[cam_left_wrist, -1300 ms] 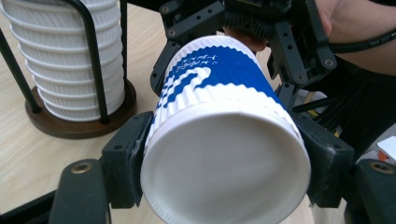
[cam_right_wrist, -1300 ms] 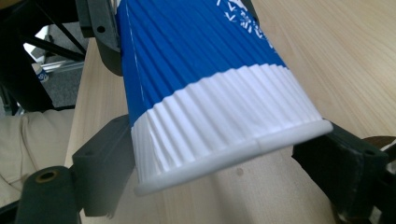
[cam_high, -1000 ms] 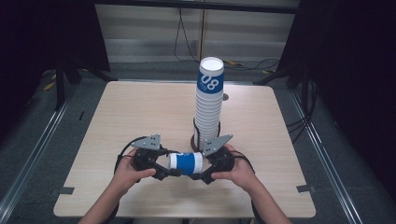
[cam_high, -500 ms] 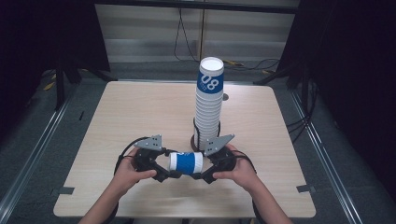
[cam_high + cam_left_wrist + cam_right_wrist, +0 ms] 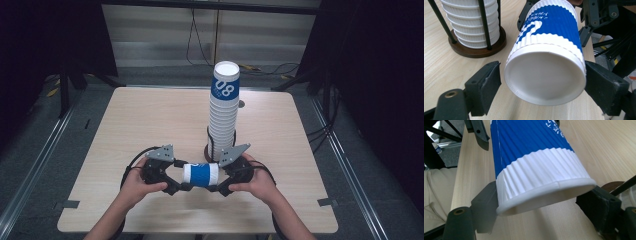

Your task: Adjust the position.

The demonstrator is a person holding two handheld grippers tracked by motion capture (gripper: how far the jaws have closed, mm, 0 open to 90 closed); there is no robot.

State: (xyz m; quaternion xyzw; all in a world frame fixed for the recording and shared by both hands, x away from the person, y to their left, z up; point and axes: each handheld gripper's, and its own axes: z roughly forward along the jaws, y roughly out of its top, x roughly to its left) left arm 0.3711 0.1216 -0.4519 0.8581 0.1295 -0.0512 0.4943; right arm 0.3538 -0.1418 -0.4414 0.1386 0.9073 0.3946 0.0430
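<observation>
I work at a pale wooden desk (image 5: 150, 120) with round corners. Around it the room is dark, with a grey floor (image 5: 45, 130), metal rails on both sides and black cables by the far wall.

Past the middle of the desk, towards 12 o'clock from my hands, stands a tall stack of white ribbed paper cups (image 5: 223, 116). The top cup is blue with white numbers. The stack sits on a round dark wooden base (image 5: 477, 48) with thin black rods going up around it.

Near my edge of the desk I hold one blue and white ribbed paper cup (image 5: 201, 175) lying on its side, up off the wood. It is between my two claws. My left claw (image 5: 176, 184) is at the cup's 9 o'clock, where the closed white bottom is. In the left gripper view that bottom sits between the jaws; the right one touches it and the left one is a tiny bit away. My right claw (image 5: 223, 186) is at the cup's 3 o'clock. It pinches the open rim end, with both jaws against the cup.
</observation>
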